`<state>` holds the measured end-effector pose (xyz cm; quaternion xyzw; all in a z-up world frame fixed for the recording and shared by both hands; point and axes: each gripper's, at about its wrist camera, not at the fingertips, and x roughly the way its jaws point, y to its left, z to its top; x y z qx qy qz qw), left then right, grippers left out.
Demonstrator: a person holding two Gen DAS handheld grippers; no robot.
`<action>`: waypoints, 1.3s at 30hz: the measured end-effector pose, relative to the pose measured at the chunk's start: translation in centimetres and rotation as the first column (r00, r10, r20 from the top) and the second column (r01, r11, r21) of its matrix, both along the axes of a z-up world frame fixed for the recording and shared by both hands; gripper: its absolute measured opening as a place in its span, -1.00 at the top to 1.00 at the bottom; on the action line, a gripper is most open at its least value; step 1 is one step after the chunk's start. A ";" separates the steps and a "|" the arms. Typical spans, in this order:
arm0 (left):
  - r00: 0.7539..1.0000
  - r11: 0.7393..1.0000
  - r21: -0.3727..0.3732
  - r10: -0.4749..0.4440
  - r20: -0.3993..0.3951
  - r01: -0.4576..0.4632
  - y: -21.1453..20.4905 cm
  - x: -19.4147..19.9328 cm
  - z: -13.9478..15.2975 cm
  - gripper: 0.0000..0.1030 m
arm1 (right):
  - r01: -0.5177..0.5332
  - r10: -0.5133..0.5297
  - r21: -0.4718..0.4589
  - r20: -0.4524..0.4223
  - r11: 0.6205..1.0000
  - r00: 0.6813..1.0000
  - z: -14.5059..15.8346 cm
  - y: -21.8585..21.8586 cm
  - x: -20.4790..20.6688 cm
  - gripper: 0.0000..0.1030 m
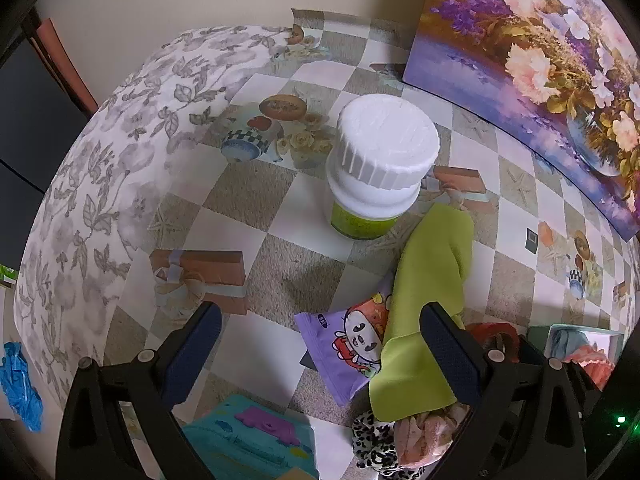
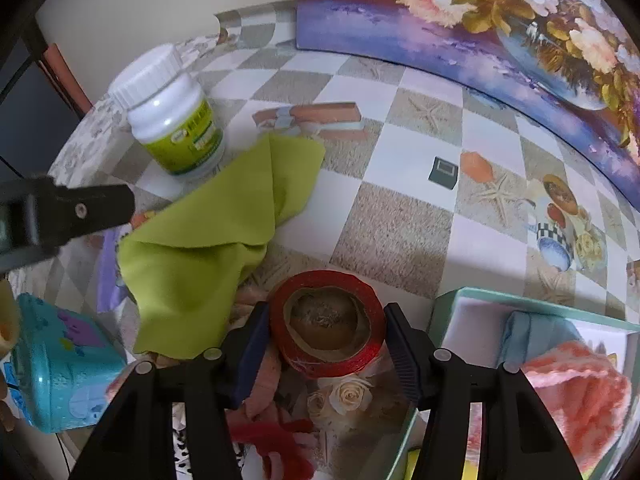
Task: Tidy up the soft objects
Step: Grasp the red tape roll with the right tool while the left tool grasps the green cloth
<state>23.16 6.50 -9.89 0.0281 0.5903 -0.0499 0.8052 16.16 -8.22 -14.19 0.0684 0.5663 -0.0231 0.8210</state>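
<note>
- Checkered tablecloth [image 1: 280,216] printed with starfish and gift boxes covers the table, and a floral painting [image 1: 532,40] leans at its far edge.
- From the left wrist camera, the left gripper [image 1: 320,356] hangs spread wide and empty above a purple cartoon snack packet [image 1: 340,340].
- Its right finger lies over a lime-green cloth [image 1: 432,280], which trails back toward a white-capped bottle [image 1: 380,168] with a green label.
- Nearer the camera sit a leopard-print fabric [image 1: 372,440], a pinkish fabric [image 1: 420,432] and a teal toy case [image 1: 248,440].
- From the right wrist camera, the right gripper [image 2: 326,344] brackets a red tape roll [image 2: 328,324]; the pads sit just beside its sides, and I cannot tell whether they press it.
- To its right stands a mint-rimmed box [image 2: 540,300] already holding a pink fuzzy cloth [image 2: 580,392] and a blue cloth [image 2: 532,336].
- My judgement: sorting is midway, with the green cloth and the other fabrics still outside the box.
- Since the roll is rigid, it probably needs moving off the pile; the next move calls for a firm squeeze across its sides and a clean lift clear of the fabrics beneath.
</note>
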 end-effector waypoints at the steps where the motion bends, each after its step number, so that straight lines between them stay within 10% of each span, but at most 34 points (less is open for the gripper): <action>1: 1.000 1.000 -0.001 0.000 0.003 0.000 -0.1 -0.1 0.1 -0.93 | 0.002 -0.003 0.002 0.005 1.000 1.000 0.3 0.0 -0.1 -0.16; 29: 0.959 0.956 0.103 -0.280 0.053 0.273 -9.1 -2.8 -1.2 -0.91 | 0.253 -0.252 0.008 0.134 0.967 0.958 9.0 -10.8 -4.4 -0.16; 39: 0.941 0.923 0.205 -0.338 0.025 0.326 -11.3 -3.1 -4.1 -0.03 | 0.286 -0.287 0.029 0.126 0.958 0.950 8.7 -13.0 -5.3 -0.16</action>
